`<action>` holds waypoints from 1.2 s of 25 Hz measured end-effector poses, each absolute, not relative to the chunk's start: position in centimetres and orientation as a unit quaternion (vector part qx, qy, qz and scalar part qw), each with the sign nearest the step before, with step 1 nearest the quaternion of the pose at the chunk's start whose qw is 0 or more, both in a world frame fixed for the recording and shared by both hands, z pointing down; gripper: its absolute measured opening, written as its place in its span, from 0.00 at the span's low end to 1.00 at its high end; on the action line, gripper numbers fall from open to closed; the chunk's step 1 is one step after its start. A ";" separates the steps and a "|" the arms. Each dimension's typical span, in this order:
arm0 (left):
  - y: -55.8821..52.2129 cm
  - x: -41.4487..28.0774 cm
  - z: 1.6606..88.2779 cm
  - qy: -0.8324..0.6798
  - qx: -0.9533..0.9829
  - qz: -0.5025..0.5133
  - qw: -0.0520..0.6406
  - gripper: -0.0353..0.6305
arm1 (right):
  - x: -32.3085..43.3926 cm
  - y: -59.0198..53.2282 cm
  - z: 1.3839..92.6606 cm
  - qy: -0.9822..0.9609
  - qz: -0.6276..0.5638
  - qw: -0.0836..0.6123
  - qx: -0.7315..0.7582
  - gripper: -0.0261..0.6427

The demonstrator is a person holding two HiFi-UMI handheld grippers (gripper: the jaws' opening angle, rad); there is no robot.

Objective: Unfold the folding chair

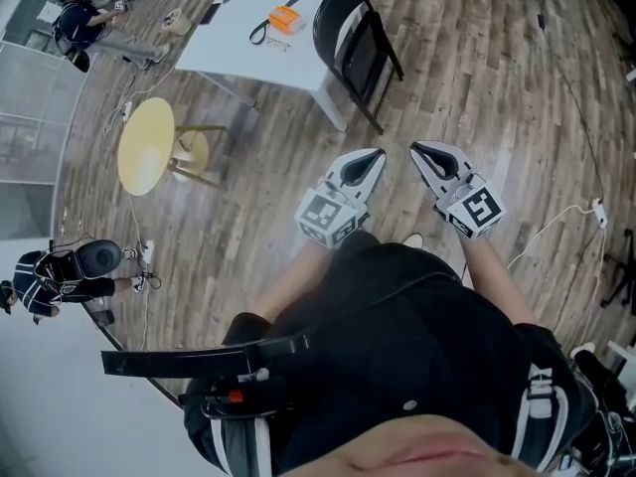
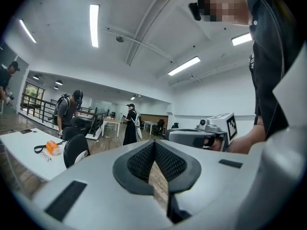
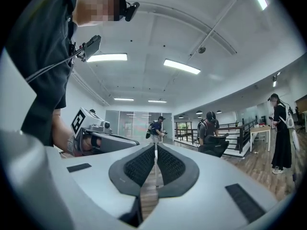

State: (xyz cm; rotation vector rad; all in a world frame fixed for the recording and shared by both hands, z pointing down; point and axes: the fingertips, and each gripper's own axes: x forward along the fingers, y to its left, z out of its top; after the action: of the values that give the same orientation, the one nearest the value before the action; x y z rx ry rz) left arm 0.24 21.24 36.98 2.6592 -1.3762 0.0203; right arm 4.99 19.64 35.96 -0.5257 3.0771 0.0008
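Left gripper [image 1: 377, 154] is keeping its jaws pressed together with nothing between them; its own view is showing only bare floor past the closed pads. Right gripper [image 1: 416, 149] is doing the same: its jaws are meeting along their length and holding nothing. Both are pointing level, side by side in front of the person's body, their tips angling slightly toward each other.

The folding chair [image 1: 355, 40], black with a pale stripe on its back, is standing ahead of both grippers and well apart from them, a little to the left of the left gripper's line of aim. It is resting against the near corner of a white table [image 1: 234, 53], and it appears to be folded flat, though the seat's exact position is hard to make out from here.

Judging from this, the task is not yet under way: neither gripper is touching the chair. What is remaining is the whole job: reaching the chair, taking hold of the frame, and spreading the seat and legs open.
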 end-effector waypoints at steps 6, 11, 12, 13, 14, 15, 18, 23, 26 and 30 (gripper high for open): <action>15.9 -4.1 38.0 -0.455 0.886 -0.006 0.082 0.06 | 0.3 14.8 37.1 0.984 -0.003 -0.002 -0.178 0.05; 11.5 -9.2 37.7 -0.442 0.894 -0.012 0.073 0.06 | -4.8 10.7 37.1 0.981 -0.012 -0.004 -0.192 0.05; 10.4 -10.3 37.4 -0.438 0.896 -0.014 0.069 0.06 | -5.9 9.7 36.9 0.981 -0.009 -0.006 -0.194 0.05; 9.4 -11.3 37.3 -0.434 0.898 -0.014 0.067 0.06 | -6.9 8.7 36.8 0.981 -0.007 -0.008 -0.195 0.05; 8.4 -12.3 37.2 -0.429 0.901 -0.014 0.066 0.06 | -8.0 7.7 36.7 0.980 -0.005 -0.010 -0.198 0.05; 7.5 -13.4 37.2 -0.425 0.903 -0.014 0.067 0.06 | -9.0 6.8 36.7 0.980 -0.006 -0.011 -0.201 0.05; 5.6 -15.9 37.4 -0.410 0.909 -0.013 0.070 0.06 | -11.6 5.4 36.8 0.977 -0.011 -0.011 -0.212 0.05; 3.3 -18.2 38.3 -0.400 0.913 -0.017 0.076 0.06 | -14.0 3.6 38.0 0.974 -0.020 -0.019 -0.223 0.05; 2.1 -18.7 38.9 -0.399 0.913 -0.021 0.085 0.06 | -14.4 2.5 38.3 0.974 -0.021 -0.026 -0.226 0.05; 0.2 -19.2 39.7 -0.403 0.910 -0.019 0.098 0.06 | -14.7 0.4 38.9 0.974 -0.030 -0.034 -0.224 0.05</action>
State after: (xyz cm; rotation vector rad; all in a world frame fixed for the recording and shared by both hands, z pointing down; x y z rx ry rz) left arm -19.21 0.24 39.71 2.6926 -1.1935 -0.0573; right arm -14.74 0.44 38.92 -0.7190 3.1258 -0.0971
